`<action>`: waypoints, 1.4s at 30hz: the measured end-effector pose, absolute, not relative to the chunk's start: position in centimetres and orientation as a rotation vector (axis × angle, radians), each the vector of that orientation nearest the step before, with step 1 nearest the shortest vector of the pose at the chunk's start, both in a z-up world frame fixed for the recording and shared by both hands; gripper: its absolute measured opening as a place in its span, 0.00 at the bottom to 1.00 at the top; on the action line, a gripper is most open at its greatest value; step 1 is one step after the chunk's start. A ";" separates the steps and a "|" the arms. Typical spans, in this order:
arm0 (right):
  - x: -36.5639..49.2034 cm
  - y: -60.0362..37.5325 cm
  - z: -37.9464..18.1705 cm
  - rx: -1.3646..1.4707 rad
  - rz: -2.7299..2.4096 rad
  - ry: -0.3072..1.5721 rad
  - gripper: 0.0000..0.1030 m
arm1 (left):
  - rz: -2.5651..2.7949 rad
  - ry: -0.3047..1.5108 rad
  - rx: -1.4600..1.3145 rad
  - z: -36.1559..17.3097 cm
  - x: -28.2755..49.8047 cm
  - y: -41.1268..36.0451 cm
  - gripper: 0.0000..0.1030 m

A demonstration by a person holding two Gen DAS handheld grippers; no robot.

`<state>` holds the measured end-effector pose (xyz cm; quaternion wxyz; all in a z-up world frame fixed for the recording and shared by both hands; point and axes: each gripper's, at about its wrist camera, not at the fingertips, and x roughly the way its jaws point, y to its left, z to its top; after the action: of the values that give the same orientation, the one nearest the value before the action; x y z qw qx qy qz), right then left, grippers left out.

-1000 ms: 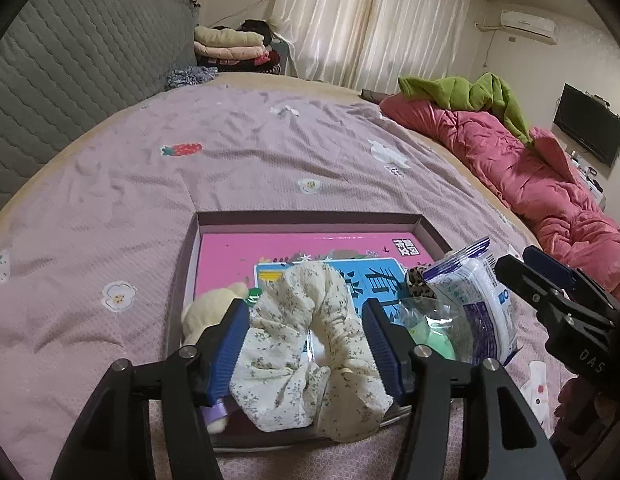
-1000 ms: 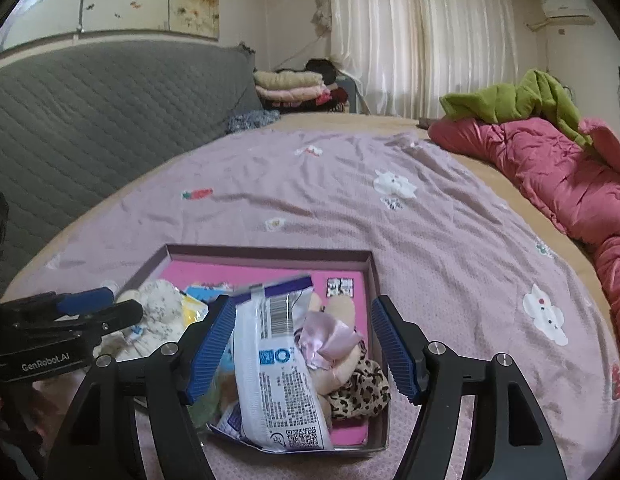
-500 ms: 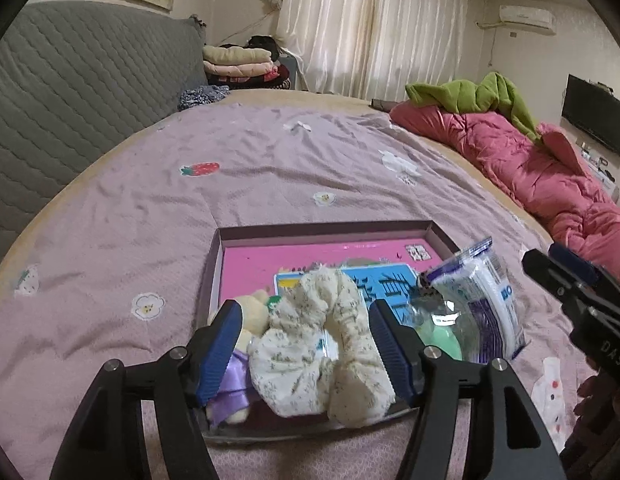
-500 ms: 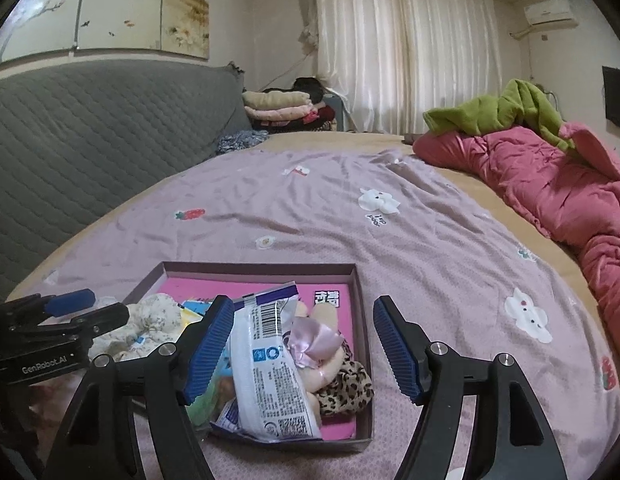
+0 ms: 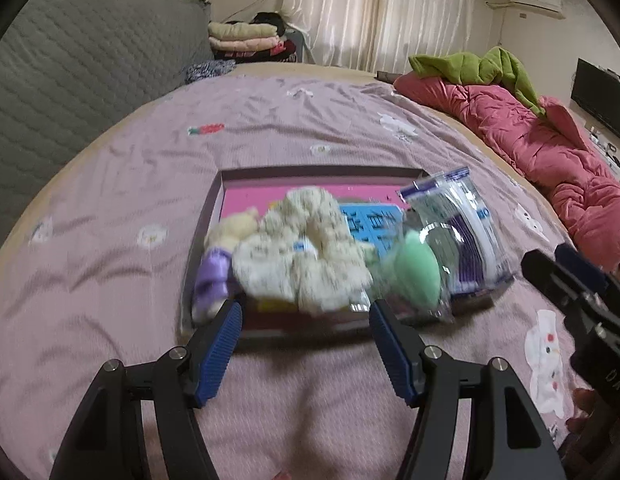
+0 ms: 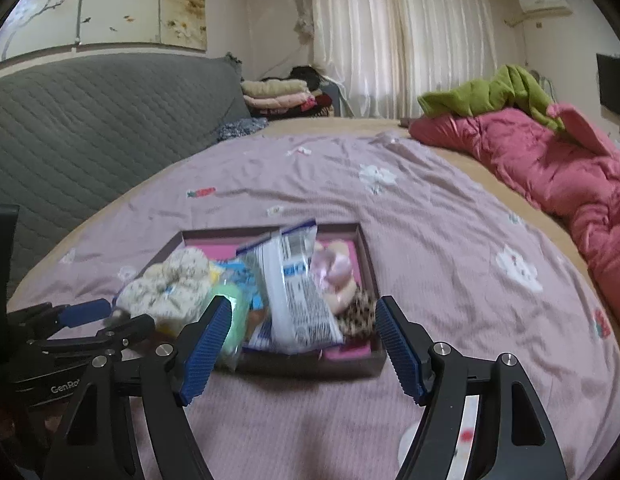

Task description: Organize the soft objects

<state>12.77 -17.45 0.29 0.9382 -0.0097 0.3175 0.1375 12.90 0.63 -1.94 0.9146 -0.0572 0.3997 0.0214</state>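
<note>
Bedroom inspected: mauve bedspread [image 5: 110,280] carries a shallow tray [image 6: 371,248], already loaded. Cream scrunchie [image 5: 302,248], plastic packet [image 6: 294,292], green pouch [image 5: 417,268], possibly more, blurred. Left gripper [image 5: 306,344] and right gripper [image 6: 304,338] both gape wide, empty, short of the tray. Sorting appears largely complete; nothing loose visible outside.

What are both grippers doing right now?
Left gripper: open, holding nothing.
Right gripper: open, holding nothing.
</note>
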 end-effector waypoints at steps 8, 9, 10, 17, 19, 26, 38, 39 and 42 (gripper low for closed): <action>10.2 -17.3 -1.1 -0.029 0.284 0.721 0.74 | 0.059 0.861 -0.144 -2.7 10.5 0.5 0.64; 9.8 -17.3 -1.1 -0.035 0.283 0.721 0.74 | 0.070 0.861 -0.151 -2.6 10.1 0.6 0.64; 9.6 -17.2 -1.2 -0.037 0.285 0.726 0.74 | 0.078 0.861 -0.152 -2.6 9.9 0.7 0.64; 7.4 -16.3 -1.9 -0.093 0.296 0.756 0.74 | 0.092 0.881 -0.148 -2.7 8.1 0.5 0.64; 6.8 -16.0 -1.9 -0.114 0.296 0.757 0.74 | 0.091 0.886 -0.147 -2.6 7.5 0.2 0.64; 5.1 -15.7 -1.5 -0.146 0.301 0.733 0.74 | 0.085 0.899 -0.138 -2.5 5.8 -0.4 0.64; 3.4 -15.8 -1.5 -0.139 0.317 0.747 0.74 | 0.086 0.913 -0.137 -2.6 4.6 -0.7 0.64; 3.4 -15.9 -1.6 -0.133 0.317 0.752 0.74 | 0.087 0.916 -0.138 -2.7 4.5 -0.8 0.64; 3.5 -15.9 -1.7 -0.133 0.314 0.755 0.74 | 0.086 0.922 -0.134 -2.8 4.5 -0.8 0.64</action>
<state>3.52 -15.89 -1.73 0.9155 -0.0645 0.3667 0.1526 4.46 -0.83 -2.78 0.8925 -0.0647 0.4445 0.0414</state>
